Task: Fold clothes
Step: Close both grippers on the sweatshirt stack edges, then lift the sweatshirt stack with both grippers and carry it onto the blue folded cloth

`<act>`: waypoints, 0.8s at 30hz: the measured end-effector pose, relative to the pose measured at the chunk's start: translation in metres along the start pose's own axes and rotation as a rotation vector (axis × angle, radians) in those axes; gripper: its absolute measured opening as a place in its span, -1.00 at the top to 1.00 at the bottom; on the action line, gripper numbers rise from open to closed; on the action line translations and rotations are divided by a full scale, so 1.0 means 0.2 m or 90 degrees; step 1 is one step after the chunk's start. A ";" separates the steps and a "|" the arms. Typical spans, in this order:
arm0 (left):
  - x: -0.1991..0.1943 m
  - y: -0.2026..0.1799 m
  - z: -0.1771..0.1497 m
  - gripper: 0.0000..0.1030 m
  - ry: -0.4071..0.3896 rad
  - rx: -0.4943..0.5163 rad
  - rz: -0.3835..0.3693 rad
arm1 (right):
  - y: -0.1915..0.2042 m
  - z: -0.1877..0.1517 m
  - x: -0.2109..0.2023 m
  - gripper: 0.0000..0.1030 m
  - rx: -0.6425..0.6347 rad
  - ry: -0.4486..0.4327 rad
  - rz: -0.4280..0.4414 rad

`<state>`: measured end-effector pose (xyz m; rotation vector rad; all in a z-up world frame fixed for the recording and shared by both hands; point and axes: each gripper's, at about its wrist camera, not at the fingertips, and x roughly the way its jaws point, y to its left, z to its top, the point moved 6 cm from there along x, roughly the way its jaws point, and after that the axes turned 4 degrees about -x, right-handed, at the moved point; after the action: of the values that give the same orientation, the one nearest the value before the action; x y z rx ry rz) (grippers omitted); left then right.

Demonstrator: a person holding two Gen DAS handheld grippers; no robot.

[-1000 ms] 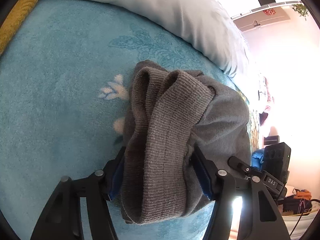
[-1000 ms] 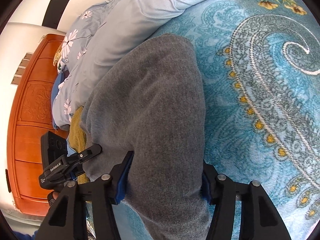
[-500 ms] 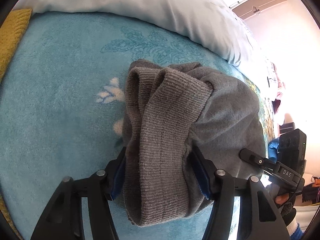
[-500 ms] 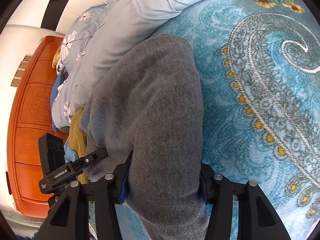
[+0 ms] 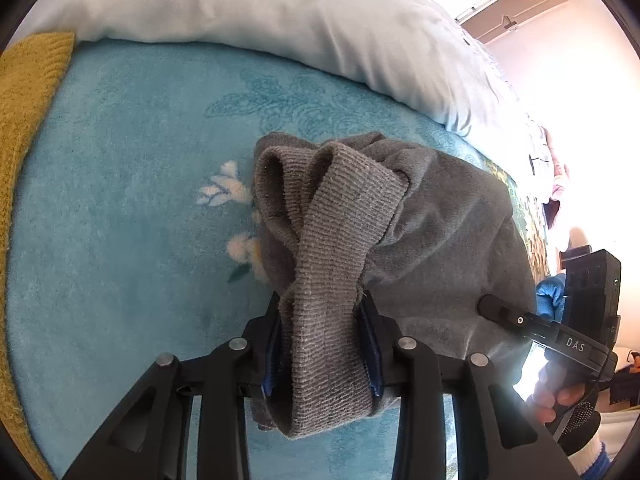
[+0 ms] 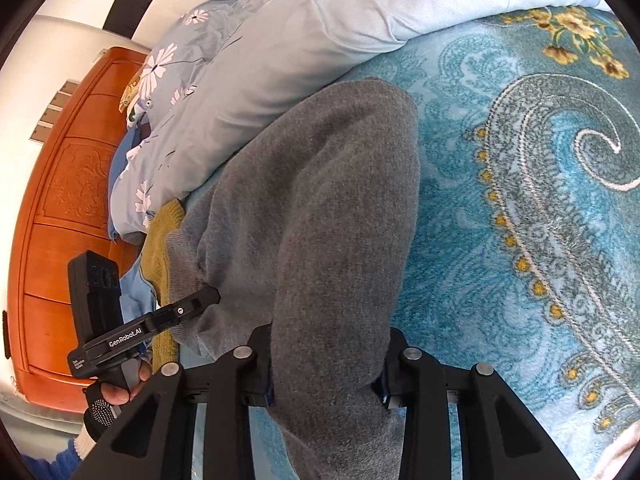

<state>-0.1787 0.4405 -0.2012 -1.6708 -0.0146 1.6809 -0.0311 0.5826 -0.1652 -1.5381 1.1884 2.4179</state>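
Left wrist view: the left gripper (image 5: pixel 322 336) is low in the middle, its jaws closing on the ribbed cuff (image 5: pixel 332 280) of a grey garment (image 5: pixel 440 248). The blue pads sit against both sides of the bunched ribbed band, which runs between them and hangs out toward the near edge. The rest of the garment lies in a rumpled heap to the right and farther off, resting on a turquoise blanket (image 5: pixel 132 200) with pale flower marks that covers the bed. A light blue duvet (image 5: pixel 300 20) lies along the far side. A mustard knitted cloth (image 5: pixel 24 120) runs along the left edge. At the right, the right gripper (image 5: pixel 490 308) touches the grey fabric, and a hand (image 5: pixel 556 396) holds its handle.

Right wrist view: the right gripper (image 6: pixel 328 364) is low in the middle, its jaws closing on a thick fold of the grey garment (image 6: pixel 320 200), with fabric filling the gap between the fingers and spilling out at the near edge. The garment stretches away toward the duvet (image 6: pixel 280 52) at the far left. The blanket (image 6: pixel 520 220), here with paisley and yellow flowers, spreads to the right. At the left, the left gripper (image 6: pixel 212 296) meets the garment near the mustard cloth (image 6: pixel 160 240), a hand (image 6: pixel 120 388) on its handle. An orange wooden headboard (image 6: pixel 60 200) stands at the far left.
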 end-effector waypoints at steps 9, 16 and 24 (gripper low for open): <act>0.07 0.04 0.05 -0.27 0.006 0.013 0.003 | -0.06 -0.01 0.05 0.18 0.011 0.010 0.004; -0.05 0.10 -0.02 0.13 -0.002 0.020 -0.033 | -0.09 -0.01 0.06 0.16 0.021 0.010 0.007; -0.17 0.08 -0.05 0.46 -0.033 0.038 -0.019 | -0.05 0.00 0.03 0.25 0.011 0.003 0.001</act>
<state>-0.1829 0.4071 -0.1807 -1.5763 -0.0148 1.6851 -0.0297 0.5869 -0.1748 -1.5385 1.2086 2.4000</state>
